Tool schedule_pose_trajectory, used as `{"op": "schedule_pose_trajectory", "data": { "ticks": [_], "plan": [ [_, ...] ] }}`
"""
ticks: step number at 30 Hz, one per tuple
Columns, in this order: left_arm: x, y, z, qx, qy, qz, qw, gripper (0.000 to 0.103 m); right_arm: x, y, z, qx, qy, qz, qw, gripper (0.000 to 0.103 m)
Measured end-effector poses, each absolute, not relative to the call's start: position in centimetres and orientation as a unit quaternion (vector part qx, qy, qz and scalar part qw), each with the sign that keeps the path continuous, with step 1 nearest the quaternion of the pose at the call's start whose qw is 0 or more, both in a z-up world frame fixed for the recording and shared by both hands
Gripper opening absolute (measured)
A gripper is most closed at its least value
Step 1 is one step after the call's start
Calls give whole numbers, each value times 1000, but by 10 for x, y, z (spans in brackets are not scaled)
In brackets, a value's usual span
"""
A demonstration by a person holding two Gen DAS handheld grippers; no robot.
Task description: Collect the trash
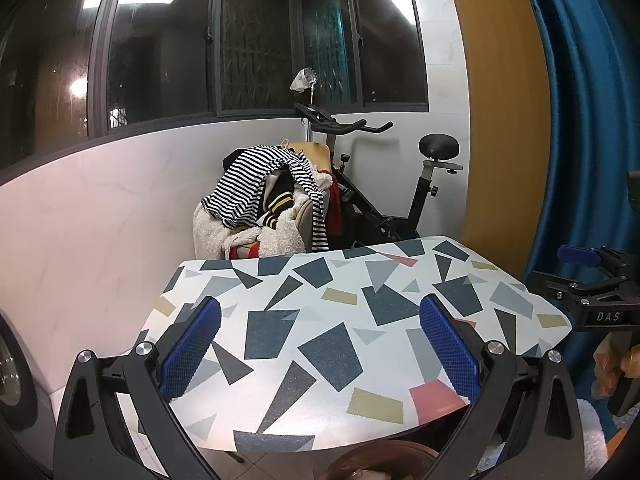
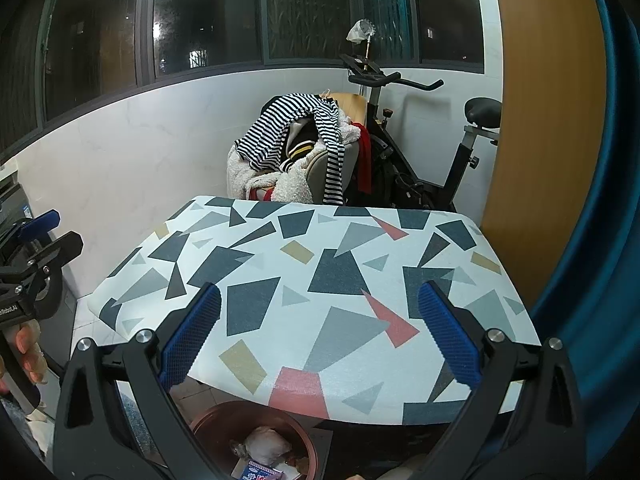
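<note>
My left gripper is open and empty above the near part of a table with a geometric patterned top. My right gripper is open and empty above the same table. A brown round bin stands on the floor under the table's near edge and holds crumpled paper and a small printed packet. The bin's rim shows at the bottom of the left wrist view. Each gripper appears at the side of the other's view: the right one, the left one.
A chair heaped with clothes, a striped shirt on top, stands behind the table. An exercise bike is beside it. White wall and dark windows lie behind. A blue curtain and wooden panel are at the right.
</note>
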State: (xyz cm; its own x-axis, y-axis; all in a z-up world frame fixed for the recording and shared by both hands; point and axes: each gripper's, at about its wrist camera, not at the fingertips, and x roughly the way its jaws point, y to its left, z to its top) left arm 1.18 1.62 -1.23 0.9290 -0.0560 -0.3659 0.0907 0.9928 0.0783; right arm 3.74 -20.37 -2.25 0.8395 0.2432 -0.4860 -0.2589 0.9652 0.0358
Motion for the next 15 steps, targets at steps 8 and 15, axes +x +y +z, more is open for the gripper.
{"op": "schedule_pose_trajectory", "data": {
  "ticks": [8,15],
  "plan": [
    [11,15,-13,48,185,-39,981,97,36,-205,-23,-11,248,130,960,97],
    [9,13,-14,47,186,-40,981,97,36,-204,-23,-10,251,128,960,97]
  ]
}}
